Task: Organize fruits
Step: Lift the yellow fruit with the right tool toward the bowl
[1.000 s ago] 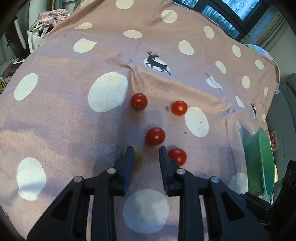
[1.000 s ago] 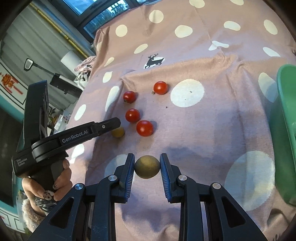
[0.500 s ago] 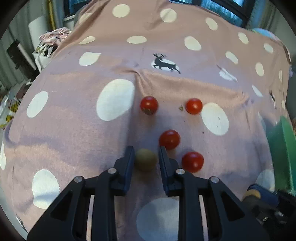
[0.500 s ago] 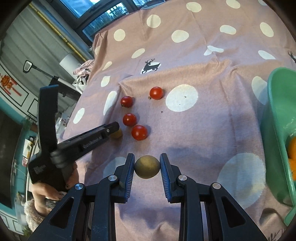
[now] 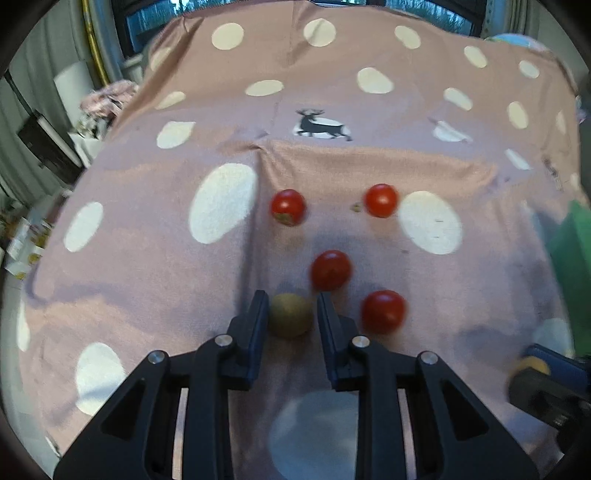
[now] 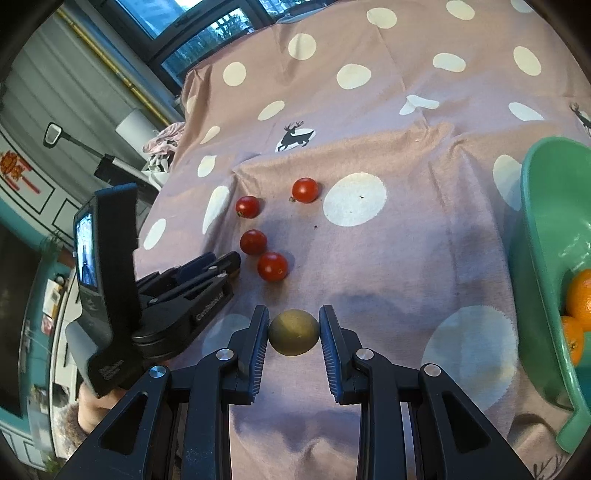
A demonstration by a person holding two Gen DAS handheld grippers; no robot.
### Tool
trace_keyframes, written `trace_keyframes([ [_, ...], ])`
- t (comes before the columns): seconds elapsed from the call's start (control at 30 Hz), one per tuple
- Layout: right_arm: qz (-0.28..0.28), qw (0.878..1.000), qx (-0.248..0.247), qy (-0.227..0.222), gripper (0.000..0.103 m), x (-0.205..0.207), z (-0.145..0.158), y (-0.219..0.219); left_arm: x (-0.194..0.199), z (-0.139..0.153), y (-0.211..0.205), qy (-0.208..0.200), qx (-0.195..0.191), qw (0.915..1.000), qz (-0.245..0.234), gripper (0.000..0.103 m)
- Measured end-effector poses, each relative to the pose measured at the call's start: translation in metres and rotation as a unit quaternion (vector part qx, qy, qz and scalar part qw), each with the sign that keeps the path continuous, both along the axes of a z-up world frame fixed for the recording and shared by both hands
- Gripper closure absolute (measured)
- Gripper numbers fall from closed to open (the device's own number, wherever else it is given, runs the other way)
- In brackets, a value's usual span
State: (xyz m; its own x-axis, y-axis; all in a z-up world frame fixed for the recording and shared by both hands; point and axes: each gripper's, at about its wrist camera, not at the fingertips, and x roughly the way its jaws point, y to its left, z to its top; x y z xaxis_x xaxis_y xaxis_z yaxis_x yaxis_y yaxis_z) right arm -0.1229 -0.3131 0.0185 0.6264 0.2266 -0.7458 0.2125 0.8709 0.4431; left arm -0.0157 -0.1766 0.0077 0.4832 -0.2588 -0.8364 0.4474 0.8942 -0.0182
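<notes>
Between both tongs' fingers sits an olive-brown fruit [image 5: 290,314] [image 6: 294,332] each.

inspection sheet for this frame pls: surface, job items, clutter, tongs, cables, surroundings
Surface: pink cloth with white dots and deer prints, creased.
Job's things: four tomatoes loose on the cloth; two brownish-green fruits; green bowl at the right with oranges inside.
Clutter: small dark specks on the cloth near the far tomatoes.
Tongs: right tongs shut on one brown fruit; left tongs straddle the other fruit, contact unclear from blur.
Cables: nothing seen.
Surroundings: window beyond the cloth; pile of fabric to the left.
</notes>
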Motion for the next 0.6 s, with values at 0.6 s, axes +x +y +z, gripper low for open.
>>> trace_keyframes([
  [0.6,-0.02,1.0,0.001,-0.004,0.074,-0.006,0.003,-0.009,0.003,0.006,0.014,0.024,-0.048,0.9985,0.006,0.078],
])
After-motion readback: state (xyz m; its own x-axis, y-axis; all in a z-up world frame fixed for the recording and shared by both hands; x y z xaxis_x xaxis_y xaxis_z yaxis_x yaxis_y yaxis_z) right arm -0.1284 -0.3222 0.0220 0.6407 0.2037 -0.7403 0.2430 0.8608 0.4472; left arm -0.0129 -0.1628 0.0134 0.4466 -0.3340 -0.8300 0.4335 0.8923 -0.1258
